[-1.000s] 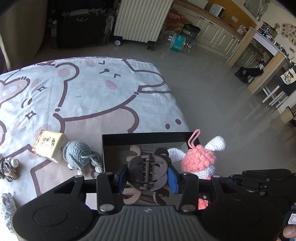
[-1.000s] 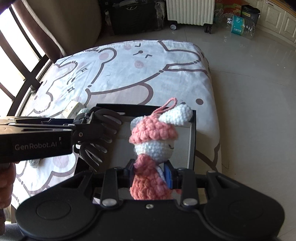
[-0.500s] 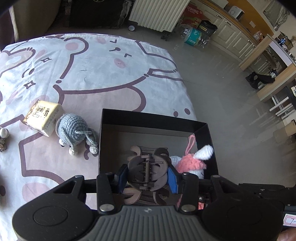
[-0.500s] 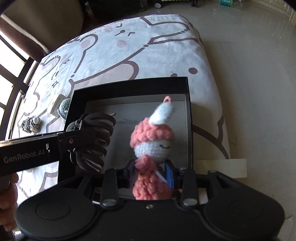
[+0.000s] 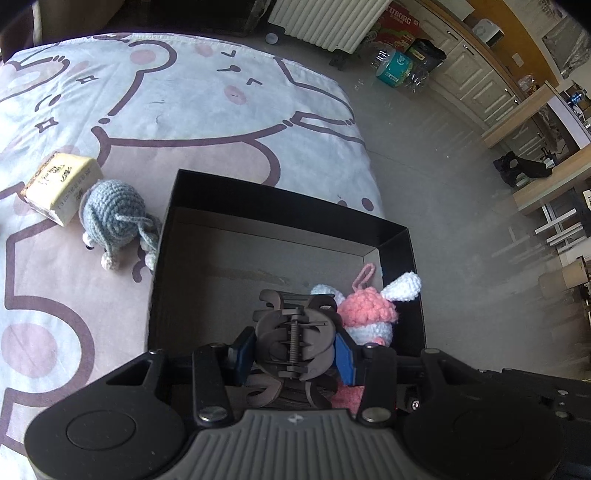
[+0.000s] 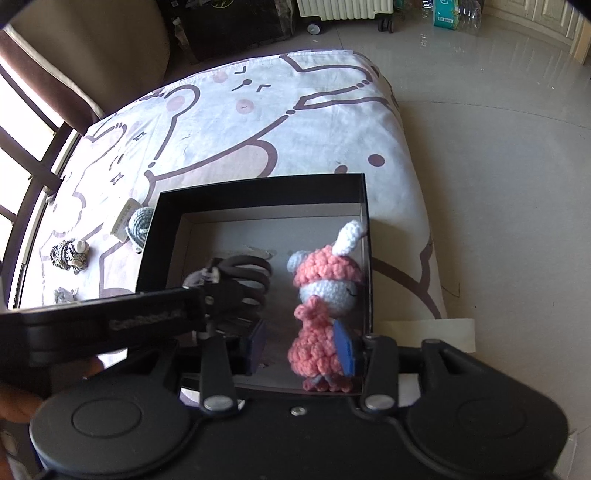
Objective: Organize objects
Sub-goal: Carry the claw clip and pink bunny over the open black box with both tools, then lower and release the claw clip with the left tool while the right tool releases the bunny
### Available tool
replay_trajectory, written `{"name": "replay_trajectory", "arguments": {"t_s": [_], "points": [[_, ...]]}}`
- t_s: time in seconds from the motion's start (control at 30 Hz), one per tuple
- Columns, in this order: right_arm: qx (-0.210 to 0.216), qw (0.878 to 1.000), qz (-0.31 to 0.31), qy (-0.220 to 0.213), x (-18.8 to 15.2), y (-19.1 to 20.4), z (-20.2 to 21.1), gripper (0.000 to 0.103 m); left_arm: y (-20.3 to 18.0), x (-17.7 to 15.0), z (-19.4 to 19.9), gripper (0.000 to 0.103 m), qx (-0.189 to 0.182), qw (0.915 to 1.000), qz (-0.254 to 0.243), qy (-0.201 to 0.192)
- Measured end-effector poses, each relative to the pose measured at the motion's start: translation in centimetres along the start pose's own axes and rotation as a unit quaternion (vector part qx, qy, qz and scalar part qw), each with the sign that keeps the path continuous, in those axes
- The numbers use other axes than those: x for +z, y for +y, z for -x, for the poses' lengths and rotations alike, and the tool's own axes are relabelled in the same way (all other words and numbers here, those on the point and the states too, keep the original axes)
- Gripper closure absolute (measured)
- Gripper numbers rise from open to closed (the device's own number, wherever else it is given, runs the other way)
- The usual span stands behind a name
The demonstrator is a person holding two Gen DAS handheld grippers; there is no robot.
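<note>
Left gripper (image 5: 293,349) clamped tight on the brown claw hair clip (image 5: 293,339), blue pads pressing both sides of it, spring facing the camera. Clip hangs low inside the black box (image 5: 280,201), over the near half of its floor; can't tell whether the teeth touch the bottom.

Right gripper (image 6: 301,343) is opening. Pink crochet doll (image 6: 325,291) sits between the fingers, right pad against its pink body, left pad (image 6: 256,341) clear of it with a visible gap (so no squeeze on it now). Doll stands upright in the near right corner of the box, close against the right wall, white ear sticking up past the rim, pink loop on top seen from the left wrist view.

In the right wrist view the left gripper's black body comes in from the left with a fingertip of the person's hand (image 6: 14,402) at the frame edge.

Box sits at the near right end of the bear-print cloth (image 5: 207,92). Just left of the box, outside it: grey-blue crochet toy (image 5: 114,218), touching the far left corner area. A small cream packet (image 5: 61,184) lies against that toy's far-left side. Further left, a striped black-and-white knitted item (image 6: 70,254), well apart from the box.

Far end: white radiator (image 5: 321,22) on castors, on the floor past the cloth's edge.
</note>
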State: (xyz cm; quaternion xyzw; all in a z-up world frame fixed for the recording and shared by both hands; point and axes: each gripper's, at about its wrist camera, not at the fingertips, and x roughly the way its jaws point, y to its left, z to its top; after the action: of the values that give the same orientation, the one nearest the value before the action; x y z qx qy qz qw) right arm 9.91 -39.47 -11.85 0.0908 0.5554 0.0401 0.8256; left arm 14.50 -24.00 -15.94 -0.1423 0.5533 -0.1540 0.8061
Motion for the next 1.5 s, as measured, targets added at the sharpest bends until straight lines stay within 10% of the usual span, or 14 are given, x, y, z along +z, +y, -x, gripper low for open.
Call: {"name": "replay_trajectory", "arguments": {"t_s": [0.8,1.5], "points": [[-0.015,1.0,-0.001,0.021,-1.7,-0.7,-0.1,0.064,2.0,-0.5,-2.7,0.043,-0.048,0.9893,0.071,0.118],[-0.013,1.0,-0.015,0.017,-2.3,-1.3,0.3,0.064,1.1,-0.3,-2.2,0.03,-0.064,0.986,0.048,0.146]]}}
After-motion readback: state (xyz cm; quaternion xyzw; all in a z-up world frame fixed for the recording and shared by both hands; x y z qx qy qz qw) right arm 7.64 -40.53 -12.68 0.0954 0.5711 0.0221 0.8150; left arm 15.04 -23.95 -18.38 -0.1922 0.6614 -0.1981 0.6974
